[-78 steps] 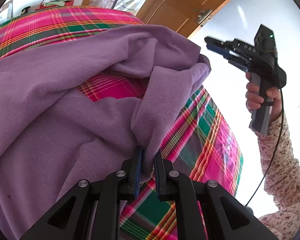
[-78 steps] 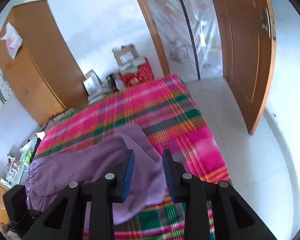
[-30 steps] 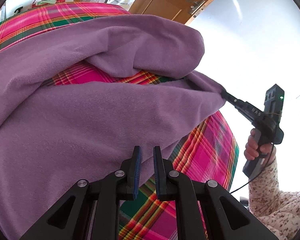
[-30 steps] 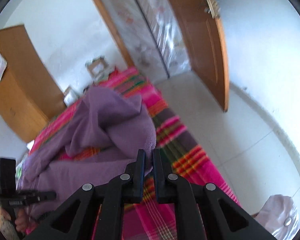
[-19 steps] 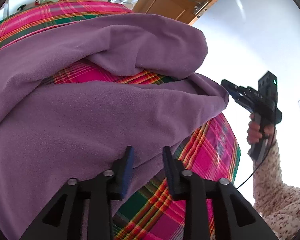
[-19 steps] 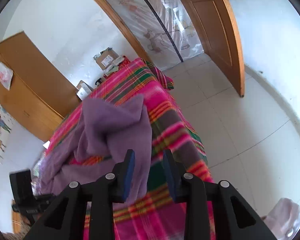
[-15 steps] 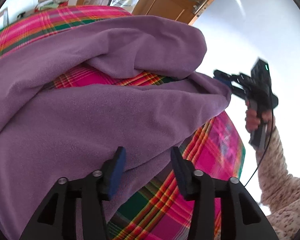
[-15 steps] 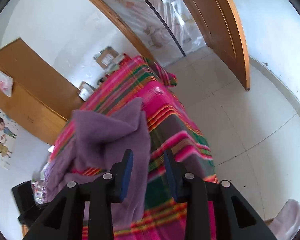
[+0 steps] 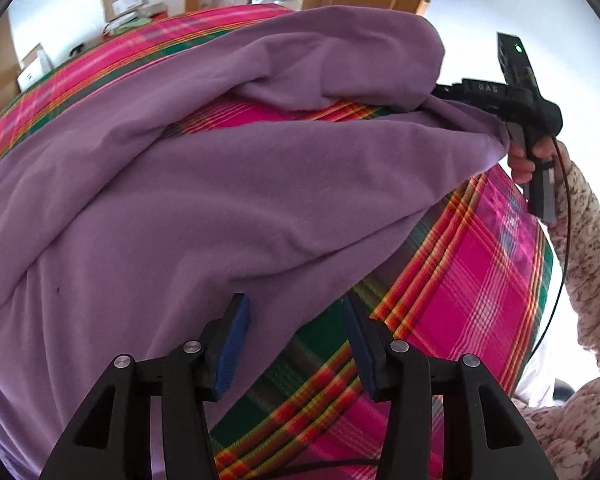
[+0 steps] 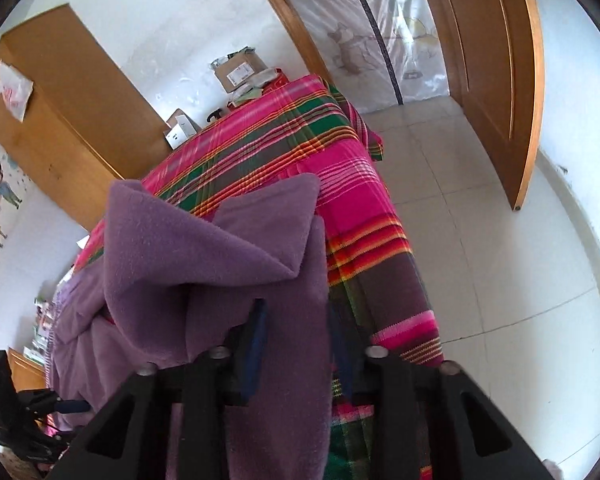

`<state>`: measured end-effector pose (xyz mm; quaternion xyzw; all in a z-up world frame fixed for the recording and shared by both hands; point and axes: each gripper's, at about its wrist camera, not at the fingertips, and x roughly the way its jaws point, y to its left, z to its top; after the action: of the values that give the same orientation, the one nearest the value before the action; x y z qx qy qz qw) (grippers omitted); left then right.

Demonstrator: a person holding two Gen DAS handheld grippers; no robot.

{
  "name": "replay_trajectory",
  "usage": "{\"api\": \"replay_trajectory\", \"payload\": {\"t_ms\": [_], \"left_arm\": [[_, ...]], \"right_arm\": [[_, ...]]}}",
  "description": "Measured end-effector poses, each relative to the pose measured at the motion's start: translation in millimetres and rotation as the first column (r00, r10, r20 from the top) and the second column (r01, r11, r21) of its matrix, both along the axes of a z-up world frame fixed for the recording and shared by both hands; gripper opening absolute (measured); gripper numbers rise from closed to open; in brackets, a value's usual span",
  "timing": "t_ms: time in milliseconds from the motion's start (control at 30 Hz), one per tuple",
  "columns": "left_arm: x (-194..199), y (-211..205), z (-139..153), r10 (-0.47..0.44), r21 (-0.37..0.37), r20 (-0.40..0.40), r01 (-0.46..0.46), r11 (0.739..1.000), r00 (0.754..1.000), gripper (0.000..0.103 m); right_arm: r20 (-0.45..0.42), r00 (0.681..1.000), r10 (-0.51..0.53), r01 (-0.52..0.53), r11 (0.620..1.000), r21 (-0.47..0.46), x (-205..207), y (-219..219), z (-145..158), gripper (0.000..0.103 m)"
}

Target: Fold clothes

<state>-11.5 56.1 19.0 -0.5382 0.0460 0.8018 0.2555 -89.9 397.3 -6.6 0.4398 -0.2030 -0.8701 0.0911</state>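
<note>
A purple fleece garment [image 9: 228, 184] lies bunched on a bed with a pink, green and orange plaid cover [image 9: 472, 276]. My left gripper [image 9: 296, 344] is open, its blue pads straddling the garment's near edge without gripping it. My right gripper [image 10: 296, 340] is open too, and a fold of the purple garment [image 10: 204, 264] lies between its fingers. In the left wrist view the right gripper [image 9: 496, 96] sits at the garment's far right corner, its tips hidden in the cloth. The left gripper [image 10: 56, 404] shows at the lower left of the right wrist view.
Cardboard boxes [image 10: 240, 70] and small items sit at the bed's far end. A wooden wardrobe [image 10: 60, 108] stands along the left wall. A wooden door [image 10: 496, 64] stands open on the right, with white tiled floor [image 10: 500, 280] beside the bed.
Both grippers were shut on the garment a second ago and have opened. The left jaws kept widening; the right gripper pulled away, then came back against the garment's right corner.
</note>
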Motion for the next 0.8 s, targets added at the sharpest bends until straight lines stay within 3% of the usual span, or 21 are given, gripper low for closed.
{"api": "replay_trajectory", "payload": {"t_ms": [33,100,300,567,800], "left_arm": [[1,-3,0,0.012,0.005,0.002,-0.012,1.0,1.0,0.05],[1,-6,0,0.037,-0.002,0.003,-0.037,0.999,0.999,0.05],[0,-8,0,0.063,0.011,0.01,-0.063,0.998,0.998,0.05],[4,-1,0,0.061,-0.02,-0.012,-0.062,0.998,0.998,0.05],[9,5,-1,0.037,-0.06,-0.042,-0.04,0.997,0.998,0.05]], "right_arm": [[0.001,1.0,0.009,-0.009,1.0,0.008,-3,-2,-1,0.011],[0.002,1.0,0.025,-0.025,0.999,0.022,-7,-6,-4,0.006],[-0.082,0.997,0.009,-0.005,0.998,0.057,7,-6,13,0.004],[-0.202,0.958,-0.202,0.224,0.97,0.096,42,33,42,0.004],[-0.193,0.915,-0.356,0.371,0.927,0.049,58,74,38,0.004]]}}
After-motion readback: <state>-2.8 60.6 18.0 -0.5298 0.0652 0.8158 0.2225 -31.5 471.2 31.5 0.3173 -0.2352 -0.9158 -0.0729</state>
